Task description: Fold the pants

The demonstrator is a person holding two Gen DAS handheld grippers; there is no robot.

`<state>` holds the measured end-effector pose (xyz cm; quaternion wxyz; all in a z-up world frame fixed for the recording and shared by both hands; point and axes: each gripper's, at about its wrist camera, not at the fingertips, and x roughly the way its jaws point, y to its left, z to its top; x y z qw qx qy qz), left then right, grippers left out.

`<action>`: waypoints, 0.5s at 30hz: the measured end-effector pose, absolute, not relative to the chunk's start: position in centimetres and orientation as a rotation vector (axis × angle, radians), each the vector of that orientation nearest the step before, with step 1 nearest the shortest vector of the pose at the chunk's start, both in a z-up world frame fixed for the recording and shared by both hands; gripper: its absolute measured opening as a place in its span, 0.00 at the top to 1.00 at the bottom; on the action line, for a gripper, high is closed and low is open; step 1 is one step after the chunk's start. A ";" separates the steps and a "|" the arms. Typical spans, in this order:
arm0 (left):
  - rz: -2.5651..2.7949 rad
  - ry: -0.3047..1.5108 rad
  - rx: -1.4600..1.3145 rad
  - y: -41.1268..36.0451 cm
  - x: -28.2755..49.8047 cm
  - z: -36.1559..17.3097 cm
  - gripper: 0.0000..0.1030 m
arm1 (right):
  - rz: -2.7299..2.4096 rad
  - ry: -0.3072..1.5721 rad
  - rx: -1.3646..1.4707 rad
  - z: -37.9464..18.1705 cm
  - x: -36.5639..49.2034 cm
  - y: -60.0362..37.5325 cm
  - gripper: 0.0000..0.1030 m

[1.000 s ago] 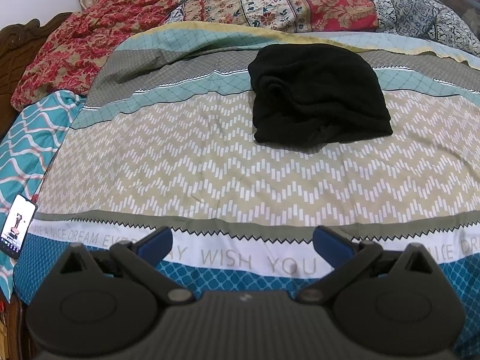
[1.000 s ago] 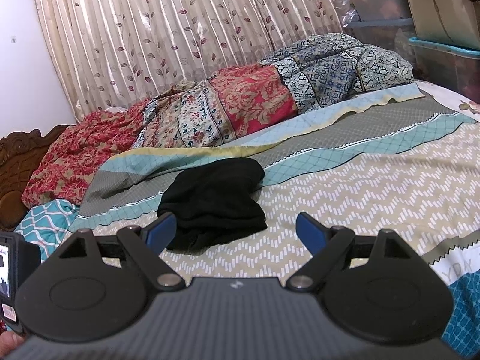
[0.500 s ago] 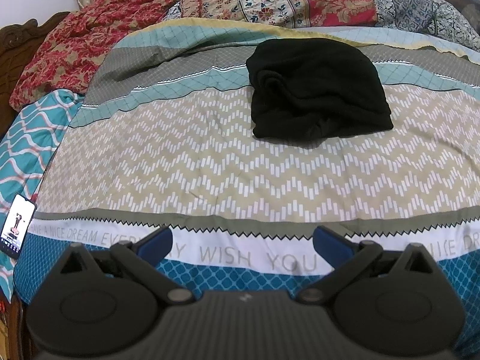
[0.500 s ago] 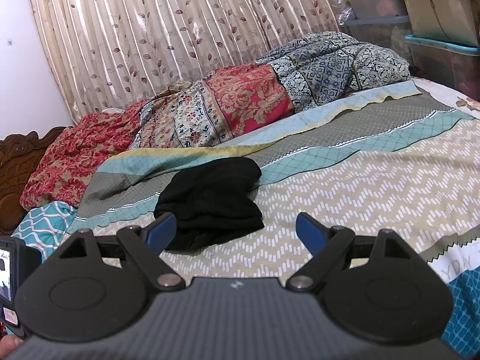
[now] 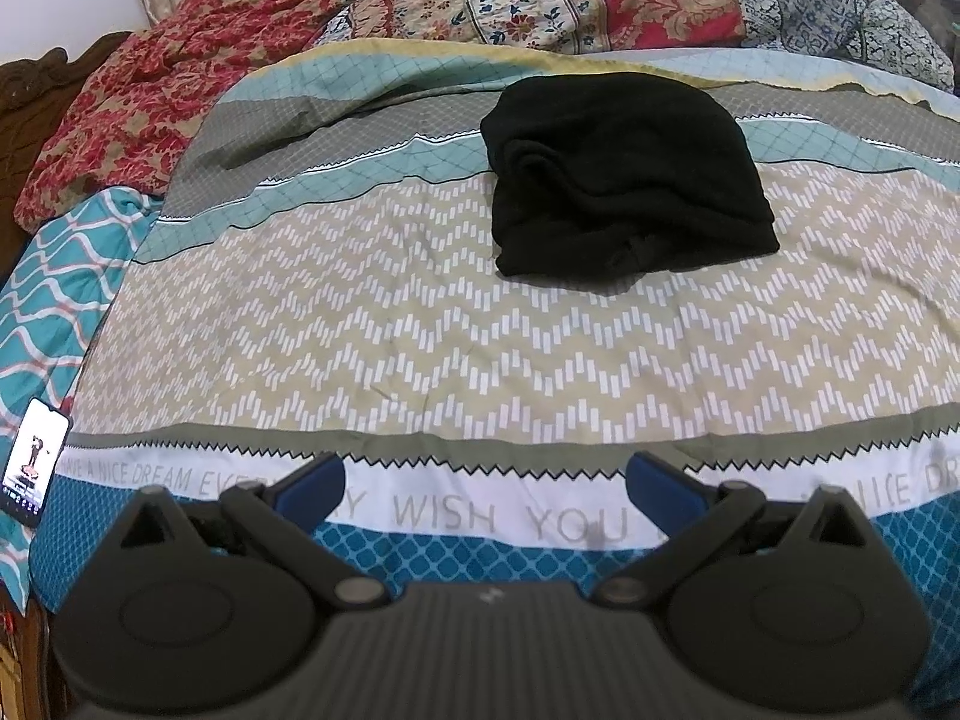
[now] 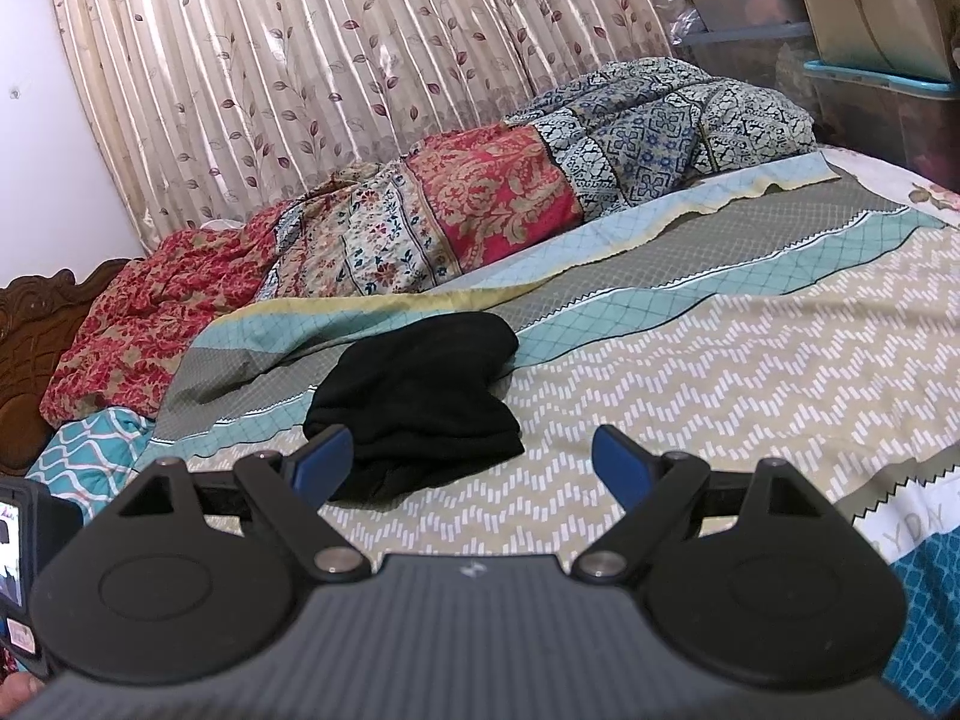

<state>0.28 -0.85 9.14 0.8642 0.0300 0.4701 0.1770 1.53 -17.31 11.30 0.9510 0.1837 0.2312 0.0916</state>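
Black pants [image 5: 624, 174], folded bundle, mid-bed on patterned bedsheet [image 5: 420, 336].

Near edge bulges, layers loose; judged risk: one careless nudge or snagged layer undoes the stack. Left gripper [image 5: 486, 483] and right gripper [image 6: 471, 459]: jaws spread wide, empty, well short of the pants. Phone [image 5: 33, 462] on the bed's left edge could slide off if the sheet is dragged.

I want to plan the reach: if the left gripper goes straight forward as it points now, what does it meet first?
Probably the bedspread itself, since the open left gripper looks down onto it. The black pants lie farther ahead, slightly right; depth is unclear.
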 end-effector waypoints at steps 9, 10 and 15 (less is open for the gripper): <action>0.373 0.976 0.077 -0.8 0.4 9.2 0.00 | 0.181 0.471 0.382 11.1 1.5 -17.3 0.14; 0.372 0.973 0.081 -0.8 0.5 9.3 0.00 | 0.180 0.472 0.382 11.1 1.6 -17.3 0.14; 0.373 0.952 0.093 -0.8 1.3 10.1 0.00 | 0.172 0.465 0.382 11.1 1.6 -17.6 0.14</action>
